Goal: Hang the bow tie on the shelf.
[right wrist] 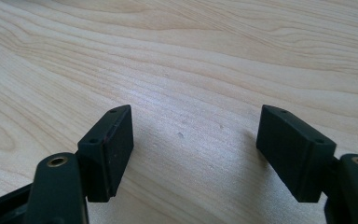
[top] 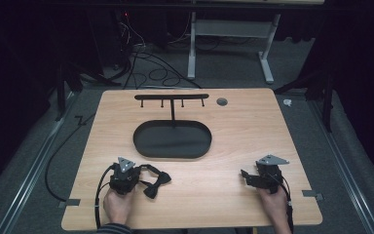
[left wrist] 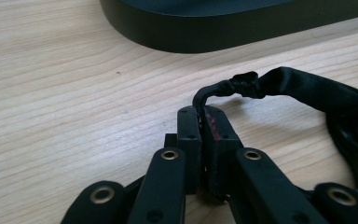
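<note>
Dark curtains and loose floor cables ring a pale wooden table (top: 233, 126) where one person works two handheld tongs. On the near left edge, the left gripper (left wrist: 201, 122) has its jaws pressed together on the thin strap of a black fabric bow tie (top: 155, 181), which lies limp on the wood just beside it. The right gripper (right wrist: 193, 149) rests near the right edge, jaws spread over bare wood. Judging by its slack folds, the single tie is light, soft and floppy, best taken by the strap or knot. Behind stands one black oval tray (top: 143, 146) carrying one black rack with four pegs (top: 171, 97).
</note>
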Tool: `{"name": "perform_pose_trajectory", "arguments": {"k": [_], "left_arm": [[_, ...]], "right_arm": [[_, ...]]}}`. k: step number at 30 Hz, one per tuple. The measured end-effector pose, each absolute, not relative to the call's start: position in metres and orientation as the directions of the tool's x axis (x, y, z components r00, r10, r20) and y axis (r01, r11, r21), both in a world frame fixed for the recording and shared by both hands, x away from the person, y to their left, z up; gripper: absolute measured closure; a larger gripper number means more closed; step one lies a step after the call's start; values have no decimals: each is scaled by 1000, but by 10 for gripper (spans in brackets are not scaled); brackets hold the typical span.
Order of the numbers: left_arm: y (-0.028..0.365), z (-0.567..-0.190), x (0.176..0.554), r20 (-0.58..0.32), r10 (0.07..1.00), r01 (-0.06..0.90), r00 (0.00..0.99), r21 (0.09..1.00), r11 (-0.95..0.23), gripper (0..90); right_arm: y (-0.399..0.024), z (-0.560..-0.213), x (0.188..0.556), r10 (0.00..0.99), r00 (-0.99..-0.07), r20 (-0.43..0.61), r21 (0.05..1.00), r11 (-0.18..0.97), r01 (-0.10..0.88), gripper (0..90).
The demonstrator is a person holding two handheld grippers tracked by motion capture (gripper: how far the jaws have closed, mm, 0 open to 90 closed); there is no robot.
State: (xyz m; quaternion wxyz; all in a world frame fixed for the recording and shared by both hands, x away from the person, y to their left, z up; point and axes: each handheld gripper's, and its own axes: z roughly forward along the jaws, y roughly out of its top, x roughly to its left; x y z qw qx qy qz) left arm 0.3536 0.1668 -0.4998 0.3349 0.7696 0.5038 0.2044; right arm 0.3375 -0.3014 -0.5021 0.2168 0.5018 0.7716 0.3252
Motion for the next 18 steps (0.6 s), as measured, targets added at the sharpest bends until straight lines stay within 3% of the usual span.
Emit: {"name": "perform_pose_trajectory", "arguments": {"k": [18], "left_arm": [[167,-460,348,-62,878,550,474,800,-241,856]], "right_arm": [[-302,-502,338,915,-404,-8,719,286,633,286]]}}
